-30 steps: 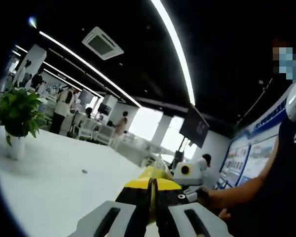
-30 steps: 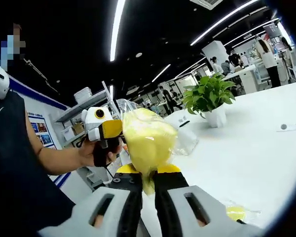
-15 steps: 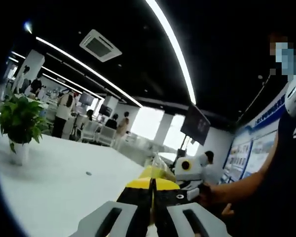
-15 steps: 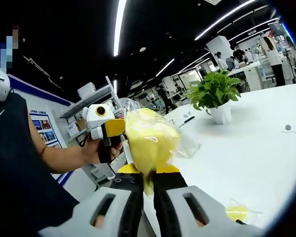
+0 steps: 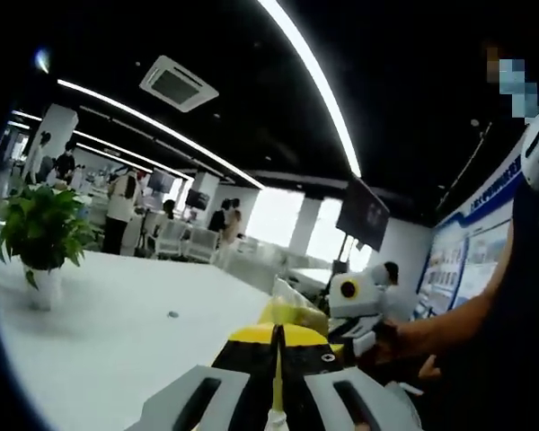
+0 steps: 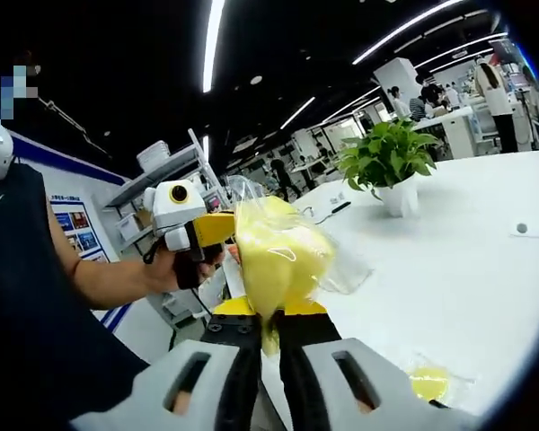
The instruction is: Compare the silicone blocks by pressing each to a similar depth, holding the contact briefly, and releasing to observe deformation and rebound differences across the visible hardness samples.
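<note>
Silicone block (image 6: 274, 256), yellow and bagged, is held up off the white table (image 6: 449, 278), pinched between both the right gripper (image 6: 268, 334) and left gripper (image 6: 217, 232); best to squeeze slowly, pause briefly, then release evenly.

a soft yellow block (image 6: 274, 260) in a clear crinkled plastic bag stands upright in mid-air above the white table (image 6: 467, 269), pinched at its bottom edge, its rounded top bulging and glossy where the wrap catches the light. loose plastic trails off to its right side. from the left gripper view the same block (image 5: 292, 314) peeks as a yellow lump. a second yellow block (image 6: 428, 384) (also bagged) lies flat on the table, well apart from the first.
</note>
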The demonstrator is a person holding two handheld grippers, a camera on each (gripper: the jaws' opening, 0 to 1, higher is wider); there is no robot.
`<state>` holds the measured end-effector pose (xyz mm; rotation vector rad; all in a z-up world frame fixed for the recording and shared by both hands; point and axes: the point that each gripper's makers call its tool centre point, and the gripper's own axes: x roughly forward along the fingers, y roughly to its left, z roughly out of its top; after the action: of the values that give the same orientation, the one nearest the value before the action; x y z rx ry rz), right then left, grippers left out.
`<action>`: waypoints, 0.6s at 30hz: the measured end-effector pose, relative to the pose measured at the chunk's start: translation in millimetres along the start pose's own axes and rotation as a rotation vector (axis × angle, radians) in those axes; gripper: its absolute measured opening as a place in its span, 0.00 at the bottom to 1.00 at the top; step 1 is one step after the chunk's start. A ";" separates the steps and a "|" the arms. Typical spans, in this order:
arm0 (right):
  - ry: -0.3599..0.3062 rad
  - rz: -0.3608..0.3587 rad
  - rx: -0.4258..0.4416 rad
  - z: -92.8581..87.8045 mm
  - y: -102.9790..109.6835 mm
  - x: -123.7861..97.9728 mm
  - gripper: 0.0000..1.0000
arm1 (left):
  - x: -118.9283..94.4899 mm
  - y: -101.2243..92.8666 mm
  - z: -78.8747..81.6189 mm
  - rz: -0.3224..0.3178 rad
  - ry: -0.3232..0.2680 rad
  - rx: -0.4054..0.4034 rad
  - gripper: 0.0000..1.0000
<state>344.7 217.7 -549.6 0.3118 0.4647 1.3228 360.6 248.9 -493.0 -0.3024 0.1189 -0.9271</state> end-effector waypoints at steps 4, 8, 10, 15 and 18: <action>-0.009 0.001 0.001 2.9 0.0 -1.0 0.02 | -0.4 -3.7 2.8 -0.003 -0.023 0.018 0.00; 0.003 -0.003 -0.001 0.7 -0.2 0.3 0.03 | -0.9 -1.0 1.0 0.005 -0.004 -0.007 0.00; -0.004 -0.001 0.003 1.5 -0.5 0.3 0.03 | -1.2 -1.8 2.3 0.002 -0.005 -0.017 0.00; -0.040 0.018 0.018 7.4 2.0 -1.3 0.05 | -1.9 -6.6 10.4 -0.059 -0.035 -0.123 0.00; -0.026 0.002 -0.022 6.3 -0.6 -0.3 0.06 | -0.6 -5.2 6.8 -0.033 -0.019 -0.088 0.00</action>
<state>348.3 217.5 -544.4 0.3107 0.4281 1.3232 357.7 247.9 -485.0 -0.3960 0.1375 -0.9530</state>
